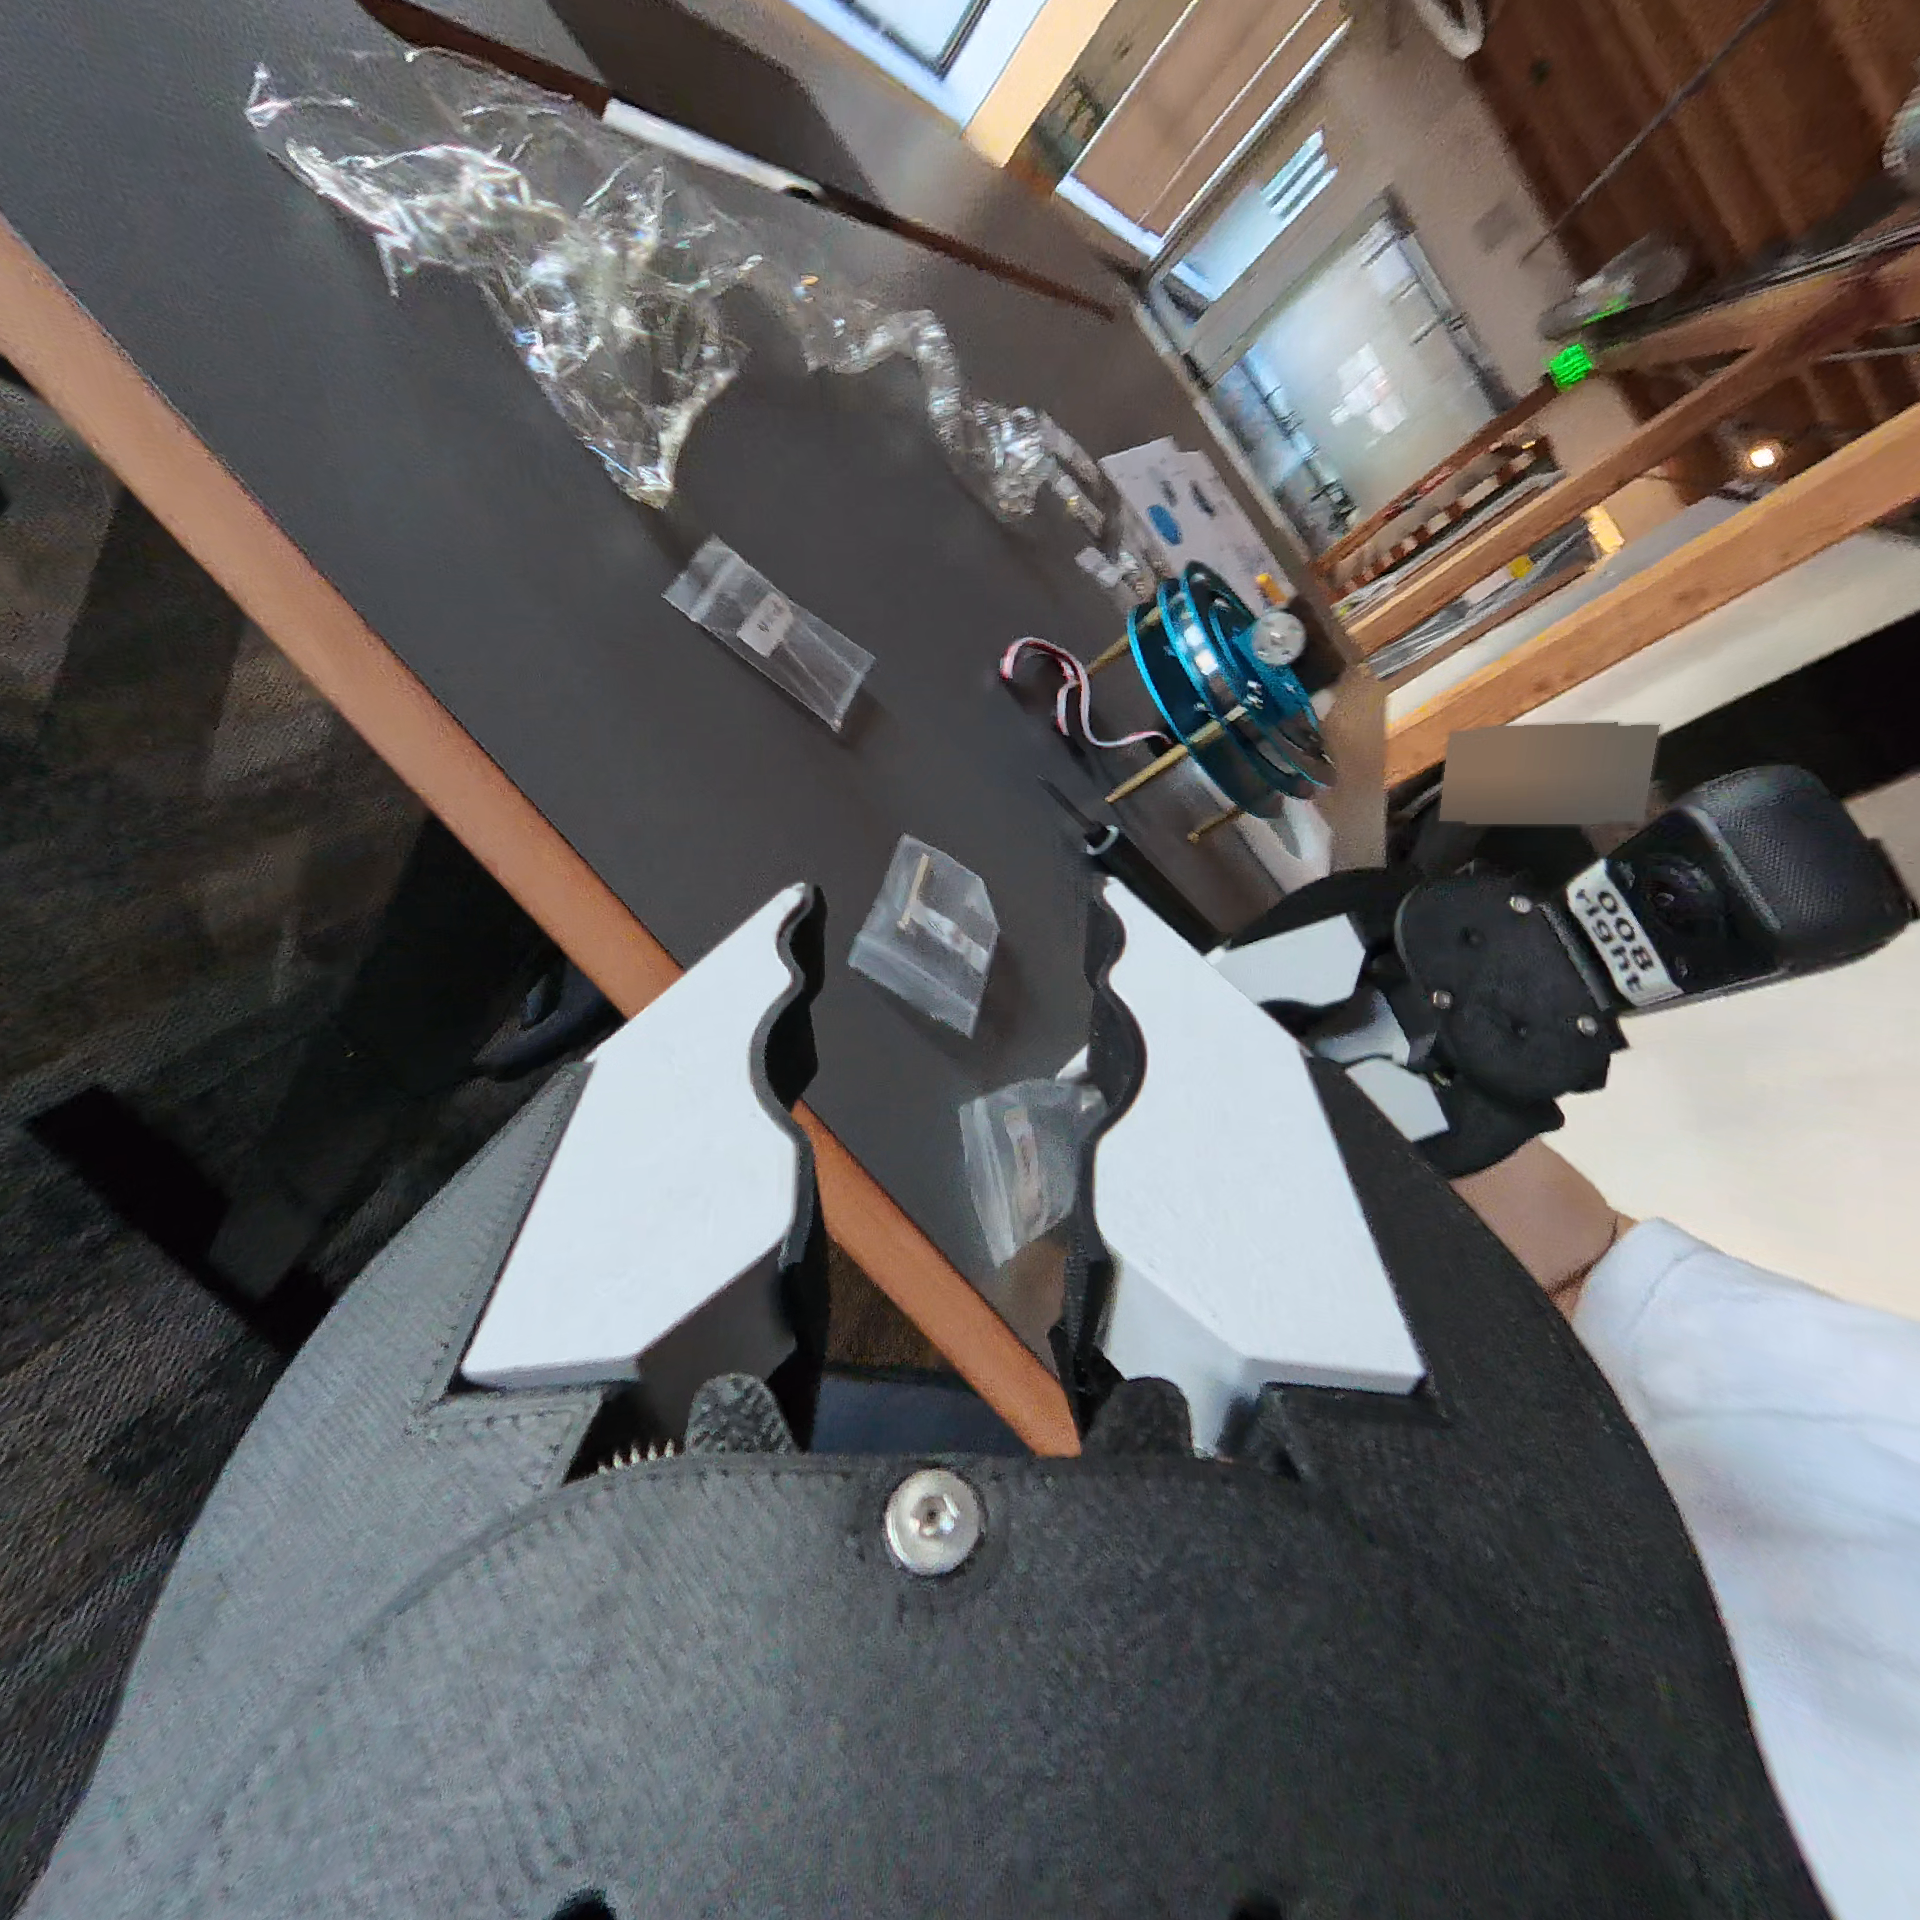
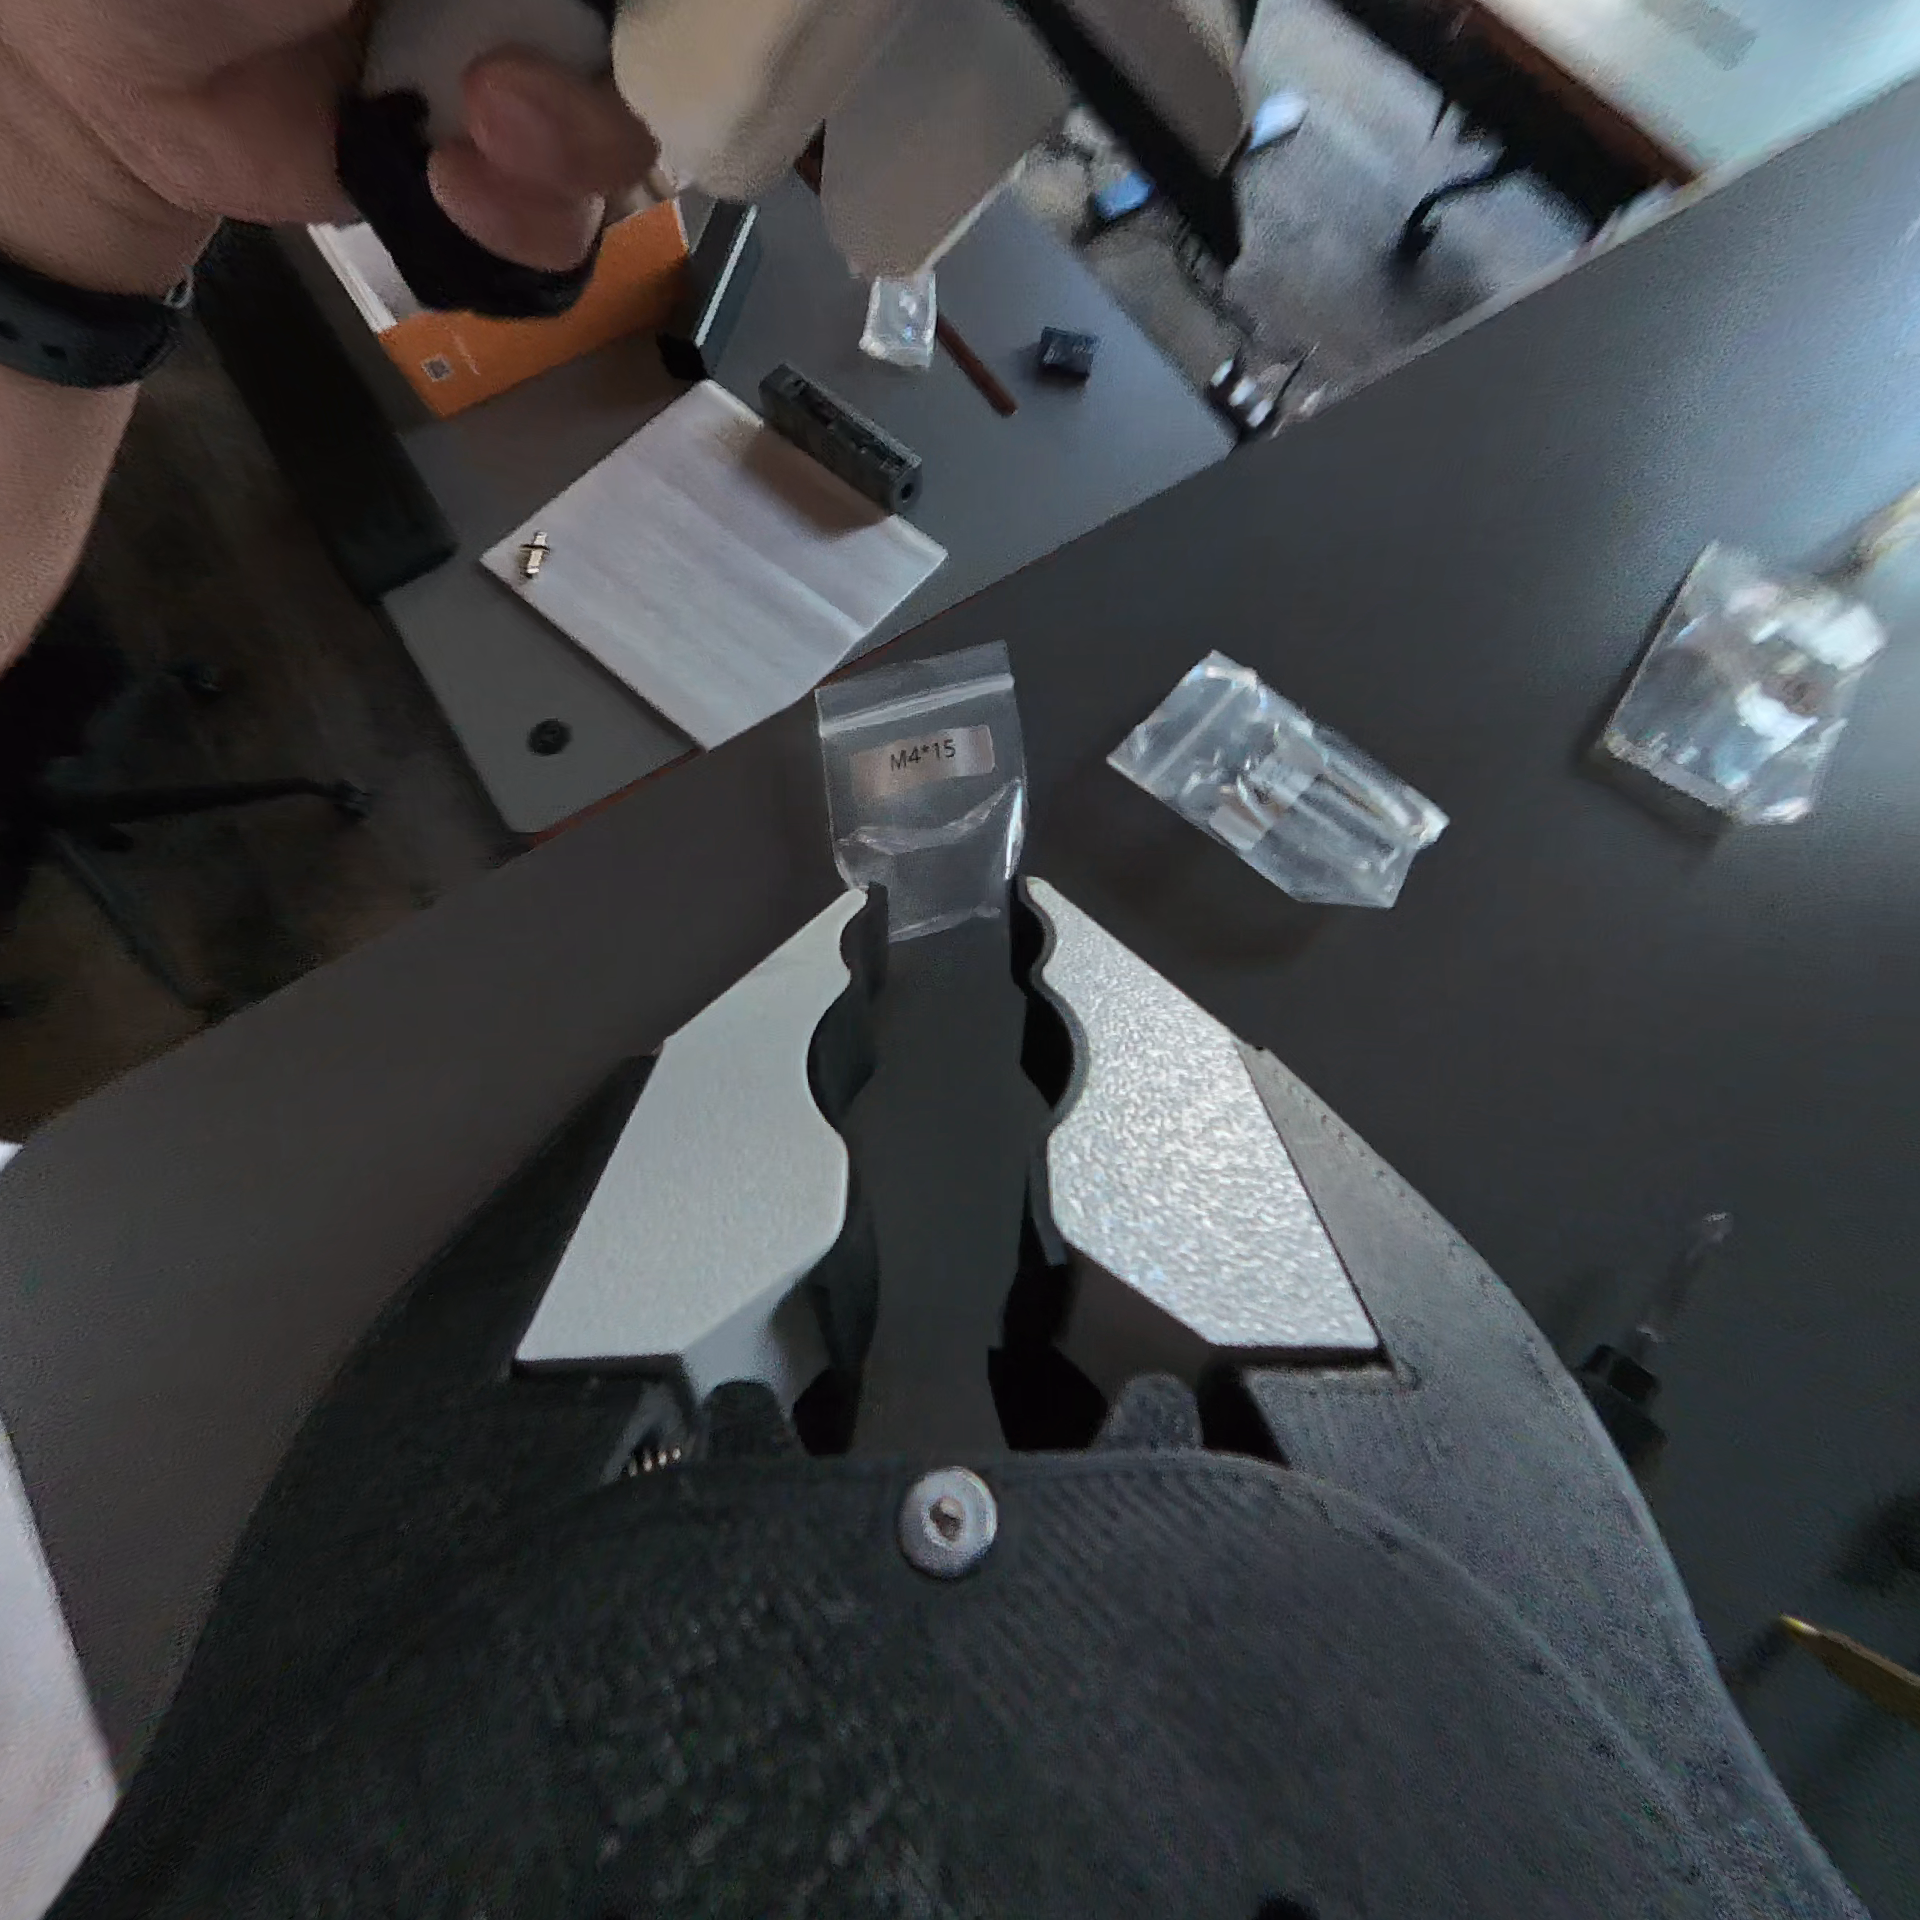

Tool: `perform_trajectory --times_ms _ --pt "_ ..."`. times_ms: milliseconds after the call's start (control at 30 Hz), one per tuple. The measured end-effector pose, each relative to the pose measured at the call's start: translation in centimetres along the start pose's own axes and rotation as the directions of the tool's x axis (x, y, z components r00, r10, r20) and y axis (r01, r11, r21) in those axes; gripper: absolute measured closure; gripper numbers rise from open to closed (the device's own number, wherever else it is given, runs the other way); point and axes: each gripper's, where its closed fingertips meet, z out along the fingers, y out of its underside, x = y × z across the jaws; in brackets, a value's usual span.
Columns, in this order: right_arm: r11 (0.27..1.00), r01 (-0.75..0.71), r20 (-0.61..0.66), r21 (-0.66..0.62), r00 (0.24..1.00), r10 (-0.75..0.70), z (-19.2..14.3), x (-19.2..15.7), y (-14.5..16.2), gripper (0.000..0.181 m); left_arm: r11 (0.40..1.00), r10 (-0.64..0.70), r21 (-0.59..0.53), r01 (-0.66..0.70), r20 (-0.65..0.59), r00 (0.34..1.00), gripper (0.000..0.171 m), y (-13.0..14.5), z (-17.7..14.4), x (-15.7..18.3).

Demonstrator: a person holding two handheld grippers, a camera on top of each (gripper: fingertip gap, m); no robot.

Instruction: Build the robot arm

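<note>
In the left wrist view my left gripper point(image 1: 956, 894) is open and empty above the near edge of a black table point(image 1: 468, 499). A small clear bag point(image 1: 925, 940) lies on the table just beyond its tips, and another clear bag point(image 1: 1018, 1164) lies by the right finger point(image 1: 1216, 1132). In the right wrist view my right gripper point(image 2: 943, 888) has its jaws a narrow gap apart. The near end of a small labelled clear bag point(image 2: 920, 779) lies between its fingertips on the table. The right gripper also shows in the left wrist view point(image 1: 1507, 966).
A blue round device on brass posts point(image 1: 1216, 675), a flat bag point(image 1: 769, 634) and crumpled clear plastic point(image 1: 561, 270) lie farther off. Two bags of metal parts point(image 2: 1278, 800) point(image 2: 1745, 717), a white foam sheet point(image 2: 717, 582), a black block point(image 2: 842, 442) and an orange box point(image 2: 540, 322) surround the right gripper. The grippers' ends are close to 12 cm from one another.
</note>
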Motion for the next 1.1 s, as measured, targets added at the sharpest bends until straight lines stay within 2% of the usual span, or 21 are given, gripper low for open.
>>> perform_trajectory --times_ms 100,233,367,400,433,500,567,600,700,767,833,900,967,1033,1100 --pt "0.973 0.181 -0.174 0.141 0.972 -0.156 -1.9 -0.4 -1.7 0.161 0.997 0.047 0.063 -0.040 -0.105 0.993 0.118 2.1 -1.5 1.8" --pt "0.920 0.281 -0.340 0.272 0.923 -0.181 -4.9 -1.4 -3.3 0.165 0.980 0.119 0.188 -0.061 -0.316 0.941 0.123 3.3 -2.6 5.8" --pt "0.901 0.303 -0.382 0.310 0.908 -0.173 -5.8 -1.9 -4.2 0.165 0.991 0.136 0.050 -0.127 -0.360 0.923 0.128 5.6 -0.6 7.4" --pt "0.901 0.310 -0.387 0.305 0.904 -0.180 -5.8 -1.9 -4.2 0.165 0.991 0.128 0.010 -0.134 -0.395 0.910 0.143 6.1 -0.3 8.0" --pt "0.903 0.313 -0.388 0.294 0.903 -0.186 -5.8 -1.9 -4.1 0.164 0.990 0.122 -0.017 -0.142 -0.413 0.902 0.171 6.4 0.0 8.4" --pt "0.911 0.287 -0.321 0.297 0.928 -0.188 -5.7 -2.5 -3.6 0.152 0.984 0.147 -0.038 -0.176 -0.396 0.906 0.171 6.6 0.4 8.5" --pt "0.921 0.177 -0.168 0.347 0.978 -0.125 -6.1 -3.7 -3.4 0.132 0.964 0.206 -0.061 -0.261 -0.453 0.867 0.171 7.1 0.0 10.1" --pt "0.922 0.105 -0.092 0.372 0.993 -0.076 -6.6 -4.0 -3.3 0.131 0.949 0.235 -0.081 -0.305 -0.461 0.856 0.171 7.4 -0.1 10.5" --pt "0.921 -0.071 0.151 0.383 0.988 0.014 -7.7 -5.1 -3.2 0.146 0.866 0.354 -0.167 -0.471 -0.459 0.814 0.171 8.3 0.4 11.4" --pt "0.929 -0.139 0.211 0.344 0.975 0.068 -7.8 -4.8 -2.4 0.163 0.814 0.393 -0.210 -0.542 -0.490 0.779 0.171 8.8 0.8 12.4" --pt "0.931 -0.182 0.258 0.316 0.961 0.100 -8.1 -4.8 -1.6 0.165 0.779 0.394 -0.255 -0.572 -0.510 0.764 0.171 9.0 1.4 12.9" --pt "0.921 -0.233 0.278 0.311 0.949 0.146 -8.6 -4.4 -0.8 0.167 0.759 0.401 -0.291 -0.583 -0.496 0.770 0.171 8.4 2.3 12.5" --pt "0.917 -0.275 0.256 0.289 0.945 0.203 -8.9 -3.3 0.8 0.181 0.754 0.394 -0.309 -0.580 -0.494 0.775 0.171 6.6 3.5 12.3" --pt "0.899 -0.289 0.208 0.330 0.951 0.230 -9.7 -2.1 1.7 0.181 0.736 0.438 -0.338 -0.587 -0.424 0.793 0.171 2.9 5.9 10.7" --pt "0.860 -0.253 0.128 0.442 0.967 0.219 -11.0 -0.9 1.7 0.164 0.652 0.520 -0.465 -0.599 -0.301 0.800 0.171 -1.2 9.5 6.6"
